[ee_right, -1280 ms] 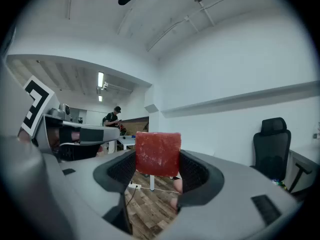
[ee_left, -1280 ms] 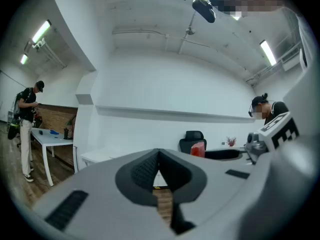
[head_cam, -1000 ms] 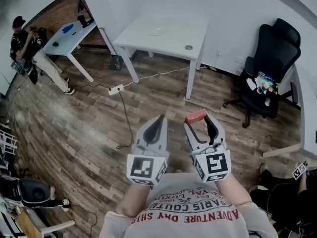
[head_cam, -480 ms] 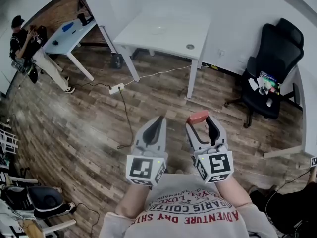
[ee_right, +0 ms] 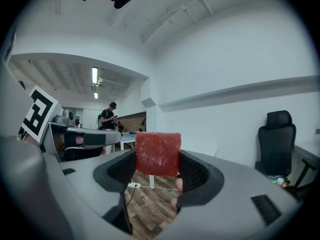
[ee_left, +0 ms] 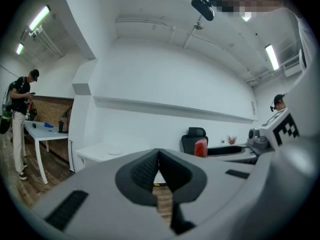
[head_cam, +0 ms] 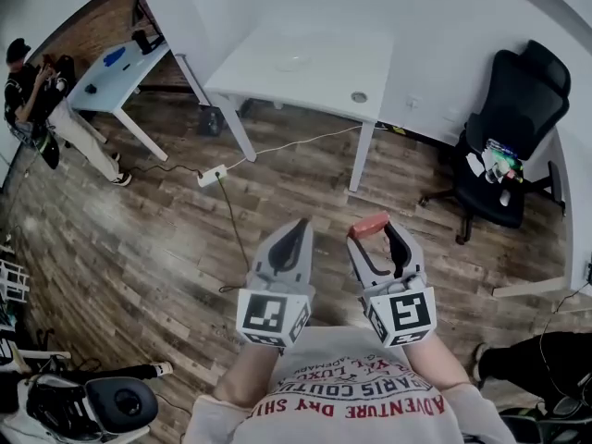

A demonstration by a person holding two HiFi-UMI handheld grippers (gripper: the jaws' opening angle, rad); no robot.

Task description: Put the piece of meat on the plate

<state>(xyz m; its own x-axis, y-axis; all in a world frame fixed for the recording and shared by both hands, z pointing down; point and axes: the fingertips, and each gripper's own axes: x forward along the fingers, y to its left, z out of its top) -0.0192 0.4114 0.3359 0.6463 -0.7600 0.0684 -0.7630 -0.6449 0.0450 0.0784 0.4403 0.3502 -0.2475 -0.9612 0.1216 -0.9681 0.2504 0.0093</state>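
Observation:
A red slab of meat (head_cam: 368, 225) (ee_right: 158, 153) is held between the jaws of my right gripper (head_cam: 374, 232) (ee_right: 158, 156), which is shut on it and raised in front of my chest. It also shows in the left gripper view as a small red block of meat (ee_left: 201, 147). My left gripper (head_cam: 294, 234) (ee_left: 158, 159) is beside it, jaws pressed together with nothing between them. A white plate (head_cam: 292, 61) lies on the white table (head_cam: 277, 81) far ahead across the wooden floor.
A black office chair (head_cam: 511, 128) stands at the right by the wall. A power strip (head_cam: 213, 174) and cable lie on the floor before the table. A person (head_cam: 32, 86) stands by a second desk (head_cam: 116, 72) at far left. Another chair base (head_cam: 97, 405) is at lower left.
The view has shifted slightly toward the table; both grippers keep their pose, the right one still gripping the meat.

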